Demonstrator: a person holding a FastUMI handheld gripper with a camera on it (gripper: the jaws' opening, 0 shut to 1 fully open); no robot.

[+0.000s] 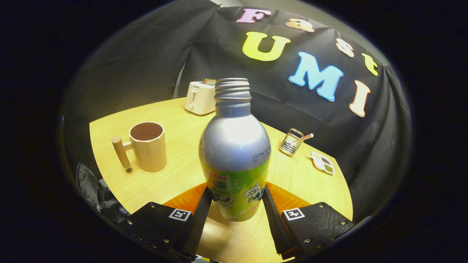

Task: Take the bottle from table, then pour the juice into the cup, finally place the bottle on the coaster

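While the gripper (236,215) clamps both fingers on the bottle's (234,153) lower label above the bench (175,146), its smooth, rigid metal looks slippery; uncapped, keep it upright. Cup (147,146) at ten o'clock.

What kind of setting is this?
Likely a staged kitchen-table booth: a wooden table against draped black cloth, with a toaster, a wooden cup and the bottle, which the gripper clamps between its fingers.

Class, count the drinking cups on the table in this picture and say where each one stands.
1: a beige wooden mug with a peg handle stands on the table beyond the tool, beside the silver and green bottle gripped between its fingers.
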